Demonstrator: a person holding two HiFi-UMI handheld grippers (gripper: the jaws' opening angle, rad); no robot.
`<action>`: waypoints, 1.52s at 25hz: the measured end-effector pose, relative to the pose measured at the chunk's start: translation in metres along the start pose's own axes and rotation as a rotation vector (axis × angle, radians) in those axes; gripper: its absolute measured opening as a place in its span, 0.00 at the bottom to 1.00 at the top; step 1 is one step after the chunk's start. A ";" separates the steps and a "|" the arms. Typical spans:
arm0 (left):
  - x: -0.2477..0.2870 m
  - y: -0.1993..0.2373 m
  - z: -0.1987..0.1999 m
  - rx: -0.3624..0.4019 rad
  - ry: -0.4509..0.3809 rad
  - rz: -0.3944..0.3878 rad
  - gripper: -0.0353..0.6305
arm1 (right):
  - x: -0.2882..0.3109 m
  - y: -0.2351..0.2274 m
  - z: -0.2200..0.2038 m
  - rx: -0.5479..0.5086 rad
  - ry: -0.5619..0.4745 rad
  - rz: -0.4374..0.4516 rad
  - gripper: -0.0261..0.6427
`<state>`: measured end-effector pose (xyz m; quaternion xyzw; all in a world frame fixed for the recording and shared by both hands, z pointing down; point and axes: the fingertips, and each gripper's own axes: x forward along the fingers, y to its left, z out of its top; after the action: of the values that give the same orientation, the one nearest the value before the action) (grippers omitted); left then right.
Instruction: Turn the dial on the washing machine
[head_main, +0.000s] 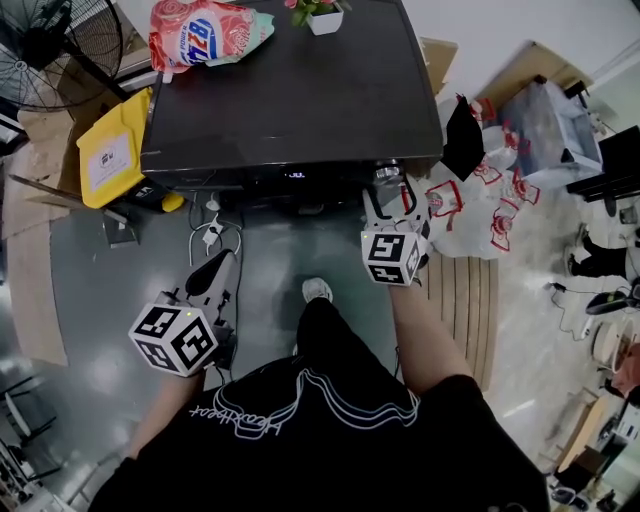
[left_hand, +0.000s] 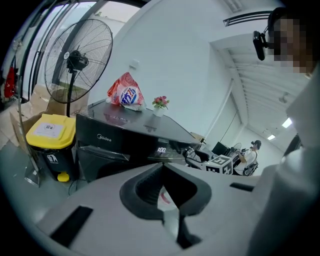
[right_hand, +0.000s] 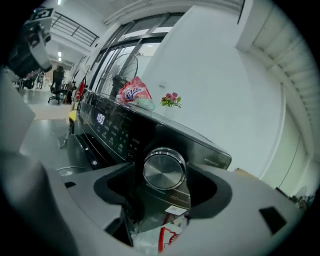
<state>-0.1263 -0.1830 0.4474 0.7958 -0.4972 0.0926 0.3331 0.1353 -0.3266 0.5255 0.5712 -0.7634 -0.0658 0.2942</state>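
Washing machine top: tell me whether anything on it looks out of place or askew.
The detergent bag lies slumped at the washing machine's far left corner, reaching the edge; vibration might shift it off. The small flower pot stands upright at the back. Nothing looks spilled or damaged.

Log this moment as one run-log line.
right gripper: open around dial, not gripping | left gripper: shut, empty, back from washing machine
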 end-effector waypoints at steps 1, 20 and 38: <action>0.000 0.003 0.000 -0.002 0.001 0.005 0.06 | 0.001 0.000 0.000 -0.031 0.006 -0.012 0.51; 0.001 0.011 0.001 -0.020 0.001 0.015 0.06 | 0.009 -0.003 -0.001 -0.110 0.039 -0.048 0.46; -0.001 0.013 -0.004 -0.025 0.009 0.010 0.06 | 0.010 -0.010 -0.005 0.381 0.000 0.068 0.46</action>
<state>-0.1371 -0.1831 0.4556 0.7885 -0.5009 0.0915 0.3450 0.1444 -0.3381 0.5297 0.5903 -0.7811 0.0899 0.1829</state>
